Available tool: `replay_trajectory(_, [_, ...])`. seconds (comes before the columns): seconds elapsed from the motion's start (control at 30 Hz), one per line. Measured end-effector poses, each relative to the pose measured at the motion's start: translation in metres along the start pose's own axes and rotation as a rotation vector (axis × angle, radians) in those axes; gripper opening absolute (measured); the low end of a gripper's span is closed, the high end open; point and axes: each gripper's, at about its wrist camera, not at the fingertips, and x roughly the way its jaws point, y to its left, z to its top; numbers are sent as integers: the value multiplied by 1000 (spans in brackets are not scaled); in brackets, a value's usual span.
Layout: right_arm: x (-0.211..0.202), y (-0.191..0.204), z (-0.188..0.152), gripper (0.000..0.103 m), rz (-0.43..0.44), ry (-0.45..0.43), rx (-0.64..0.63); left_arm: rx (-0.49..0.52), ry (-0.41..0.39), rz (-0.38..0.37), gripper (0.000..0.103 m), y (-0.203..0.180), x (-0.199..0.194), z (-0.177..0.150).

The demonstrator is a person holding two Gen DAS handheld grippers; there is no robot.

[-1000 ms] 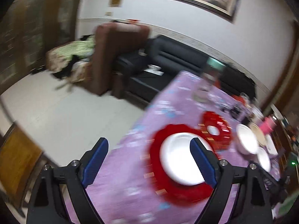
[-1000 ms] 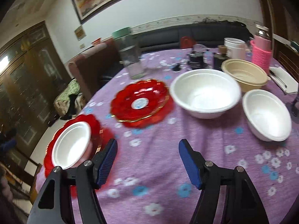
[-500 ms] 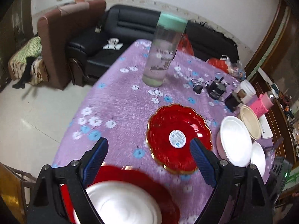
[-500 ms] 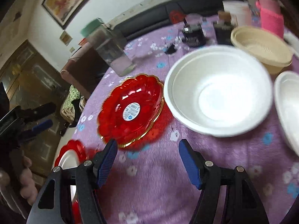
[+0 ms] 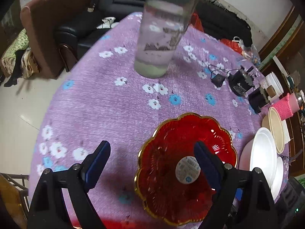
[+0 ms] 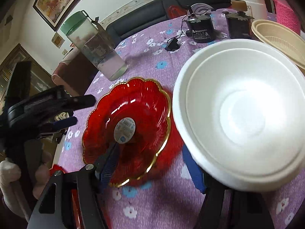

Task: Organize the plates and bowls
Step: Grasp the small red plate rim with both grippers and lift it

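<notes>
A red scalloped glass plate (image 5: 183, 173) with a gold rim and a round white sticker lies on the purple flowered tablecloth (image 5: 114, 103). My left gripper (image 5: 150, 160) is open, its right finger over the plate's middle and its left finger over bare cloth. In the right wrist view the red plate (image 6: 131, 114) lies left of a large white bowl (image 6: 242, 110). My right gripper (image 6: 150, 162) is open, its left finger over the plate's near edge and its right finger under the bowl's rim. A beige bowl (image 6: 280, 38) sits behind.
A tall clear jar (image 5: 164, 32) with a green lid (image 6: 74, 24) stands at the far side. Black chargers (image 5: 238, 84), a white cup (image 6: 249, 2) and a pink holder (image 5: 286, 105) crowd the right. A second red plate's edge (image 6: 57, 168) shows at left. The left hand-held gripper (image 6: 43, 106) is visible.
Both grippers moved forward and down toward the red glass plate. The red plate with the white bowl on it has dropped out of the left wrist view. Both grippers stay open.
</notes>
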Motion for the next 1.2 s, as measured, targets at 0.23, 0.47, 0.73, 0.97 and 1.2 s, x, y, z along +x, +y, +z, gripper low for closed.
replay_trajectory(0.23, [9, 7, 3, 72, -10, -28, -37, 26, 109, -35, 69, -10, 32, -3])
replay_trajectory(0.47, [9, 7, 0, 52, -20, -42, -41, 89, 96, 51, 37, -21, 32, -9])
replay_trajectory(0.73, [-1, 1, 2, 31, 22, -50, -6, 32, 69, 34, 31, -5, 11, -10])
replay_trajectory(0.97, [-29, 21, -2, 30, 58, -103, -39, 11, -16, 10, 32, 4, -33, -22])
replay_trajectory(1.2, [-57, 47, -15, 30, 75, -133, -94, -6, -89, 8, 32, 13, -77, -44])
